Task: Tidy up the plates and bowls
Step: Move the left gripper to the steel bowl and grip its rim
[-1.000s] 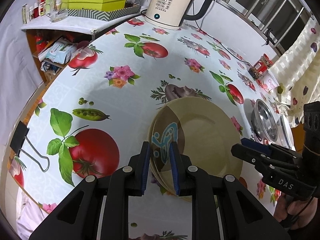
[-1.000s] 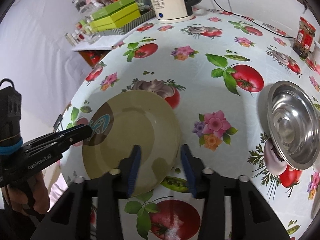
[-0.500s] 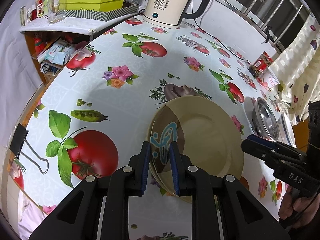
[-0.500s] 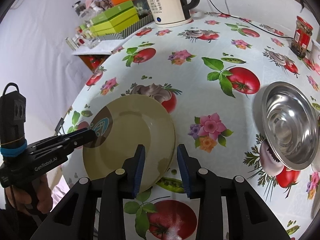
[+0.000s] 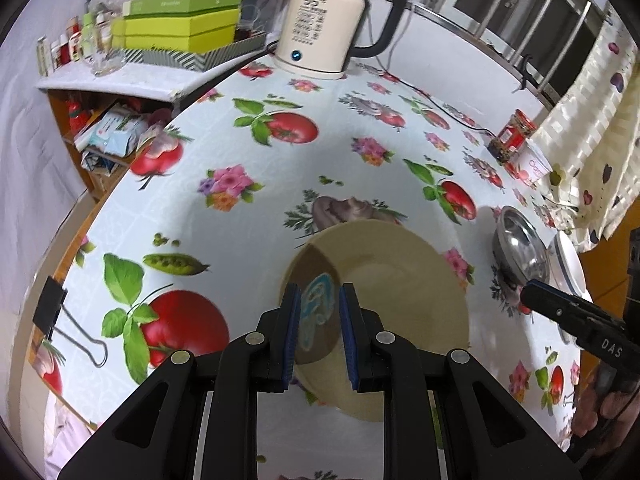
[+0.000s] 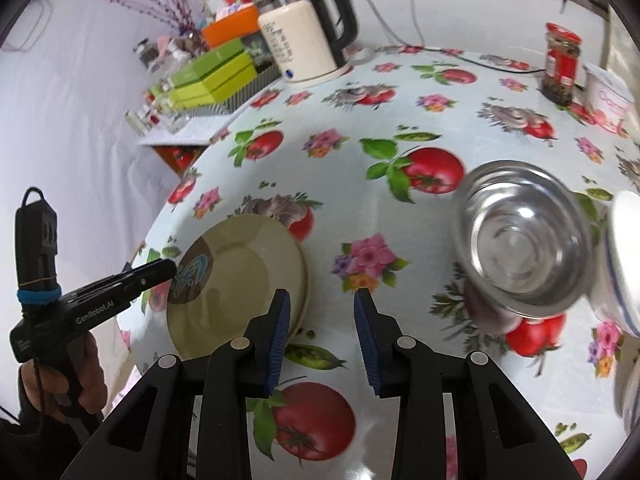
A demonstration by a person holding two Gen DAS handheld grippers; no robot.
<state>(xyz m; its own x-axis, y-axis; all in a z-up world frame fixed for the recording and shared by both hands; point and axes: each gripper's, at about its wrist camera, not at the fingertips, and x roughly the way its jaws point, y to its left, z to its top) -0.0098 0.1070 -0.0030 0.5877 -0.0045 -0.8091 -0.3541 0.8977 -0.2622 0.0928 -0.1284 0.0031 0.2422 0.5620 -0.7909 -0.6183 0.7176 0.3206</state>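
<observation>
A stack of beige plates [image 5: 384,292], with a brown patch and a blue motif, lies flat on the tomato-print tablecloth [image 5: 224,140]. My left gripper [image 5: 319,332] hovers open over the brown patch at the stack's near rim, pinching nothing. In the right wrist view its tip [image 6: 170,270] sits at the left edge of the plates [image 6: 240,276]. My right gripper [image 6: 320,320] is open just right of the stack, with only tablecloth between its fingers. A steel bowl [image 6: 524,240] stands to the right, beside a white bowl with a blue rim [image 6: 620,264].
A white kettle [image 6: 304,44] and green boxes [image 5: 180,24] stand at the back. A red-labelled jar [image 6: 562,64] and a white cup [image 6: 608,96] are at the far right. A binder clip [image 5: 52,308] grips the table's left edge. A curtain [image 5: 592,120] hangs at the right.
My right gripper has come off the plate stack's rim and swung right and up, so the steel bowl looms larger. The left gripper has stayed over the brown patch.
</observation>
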